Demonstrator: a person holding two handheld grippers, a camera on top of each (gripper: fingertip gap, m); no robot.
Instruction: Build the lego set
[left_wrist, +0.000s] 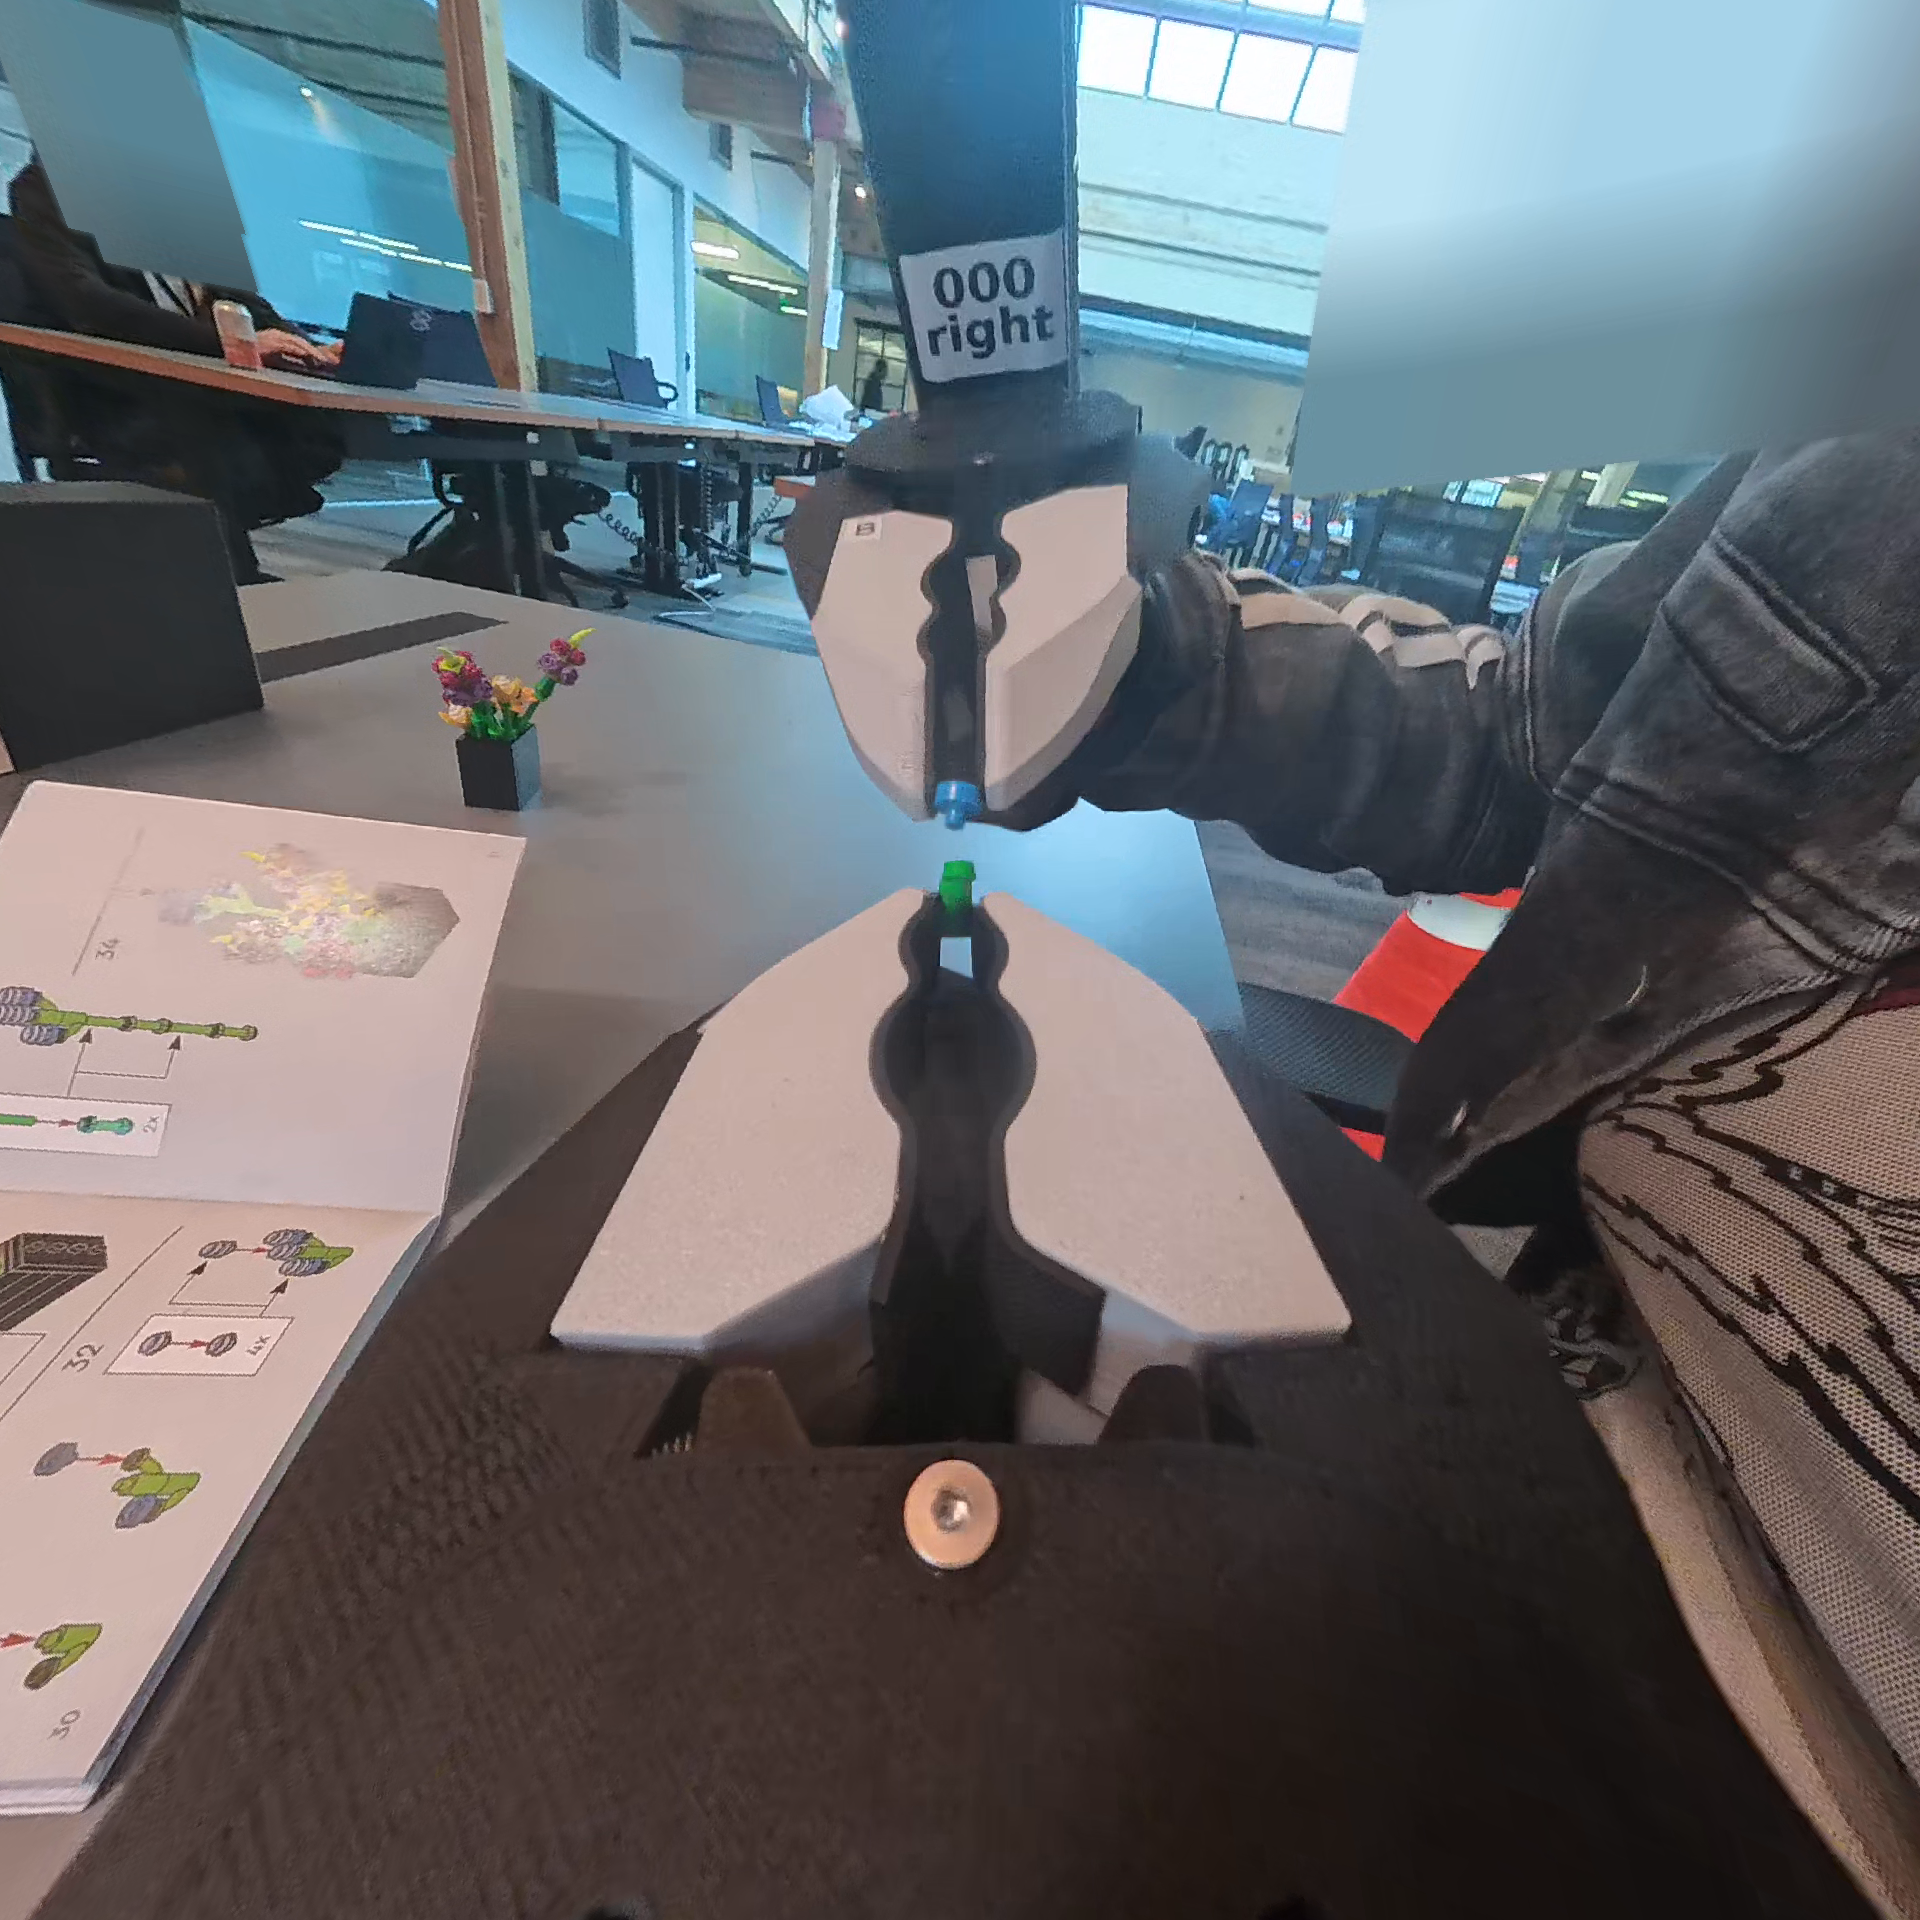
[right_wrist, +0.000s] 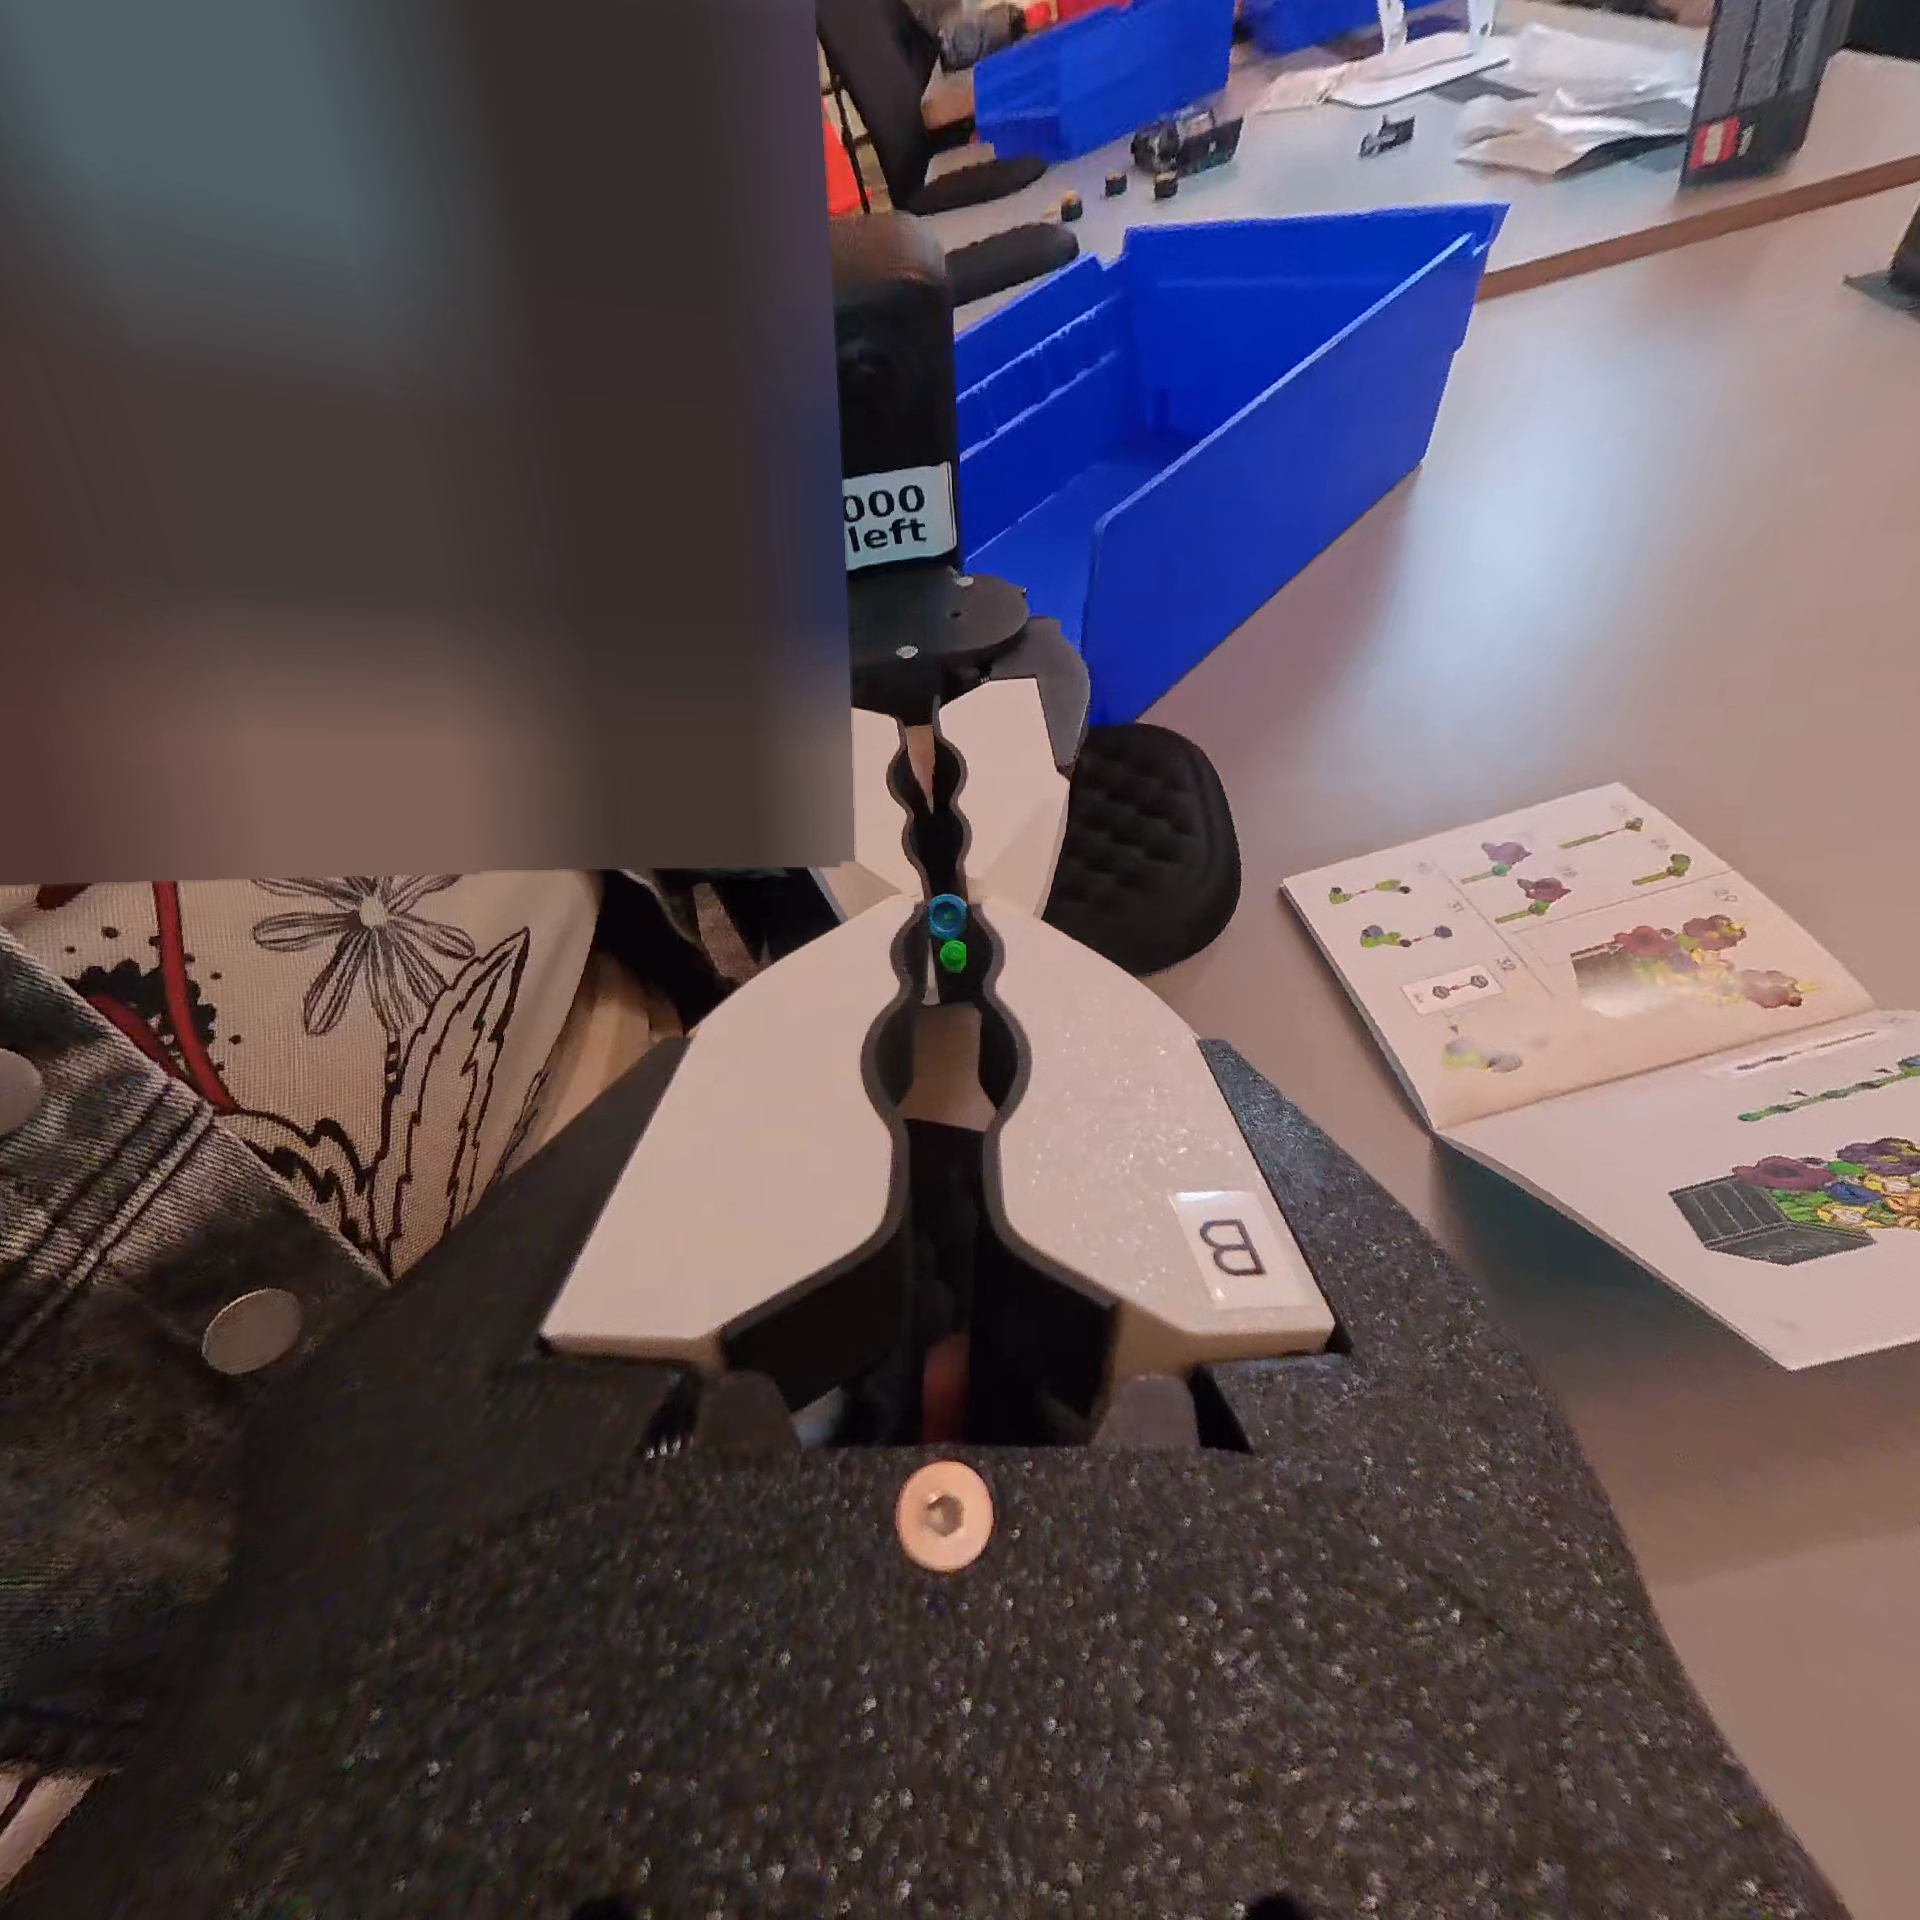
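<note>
Above the grey table (left_wrist: 665, 831), we bring two handheld grippers tip to tip. Our left gripper (left_wrist: 956, 902) has its fingers pinched narrow on a small green piece (left_wrist: 956, 883) that pokes out past the tips. Our right gripper (left_wrist: 956, 808), coming in from the far side, has its fingers closed tight on a small blue piece (left_wrist: 956, 802). In the left wrist view a small gap separates the two pieces, so they are lined up but not yet joined. In the right wrist view the blue piece (right_wrist: 948, 914) and green piece (right_wrist: 953, 956) sit almost on top of each other, and we cannot tell their spacing from there.

Farther back on the table stands a little flower bouquet in a black pot (left_wrist: 504, 717), apparently already assembled. The instruction booklet (left_wrist: 239, 1039) lies open beside us, at pages showing stem and flower sub-steps plus a picture of a fuller arrangement. We judge the build to be well under way but unfinished: this stem sub-assembly is still to be pressed together and then added to the model. A blue parts bin (right_wrist: 1299, 364) waits behind our left gripper, its contents hidden from us.
</note>
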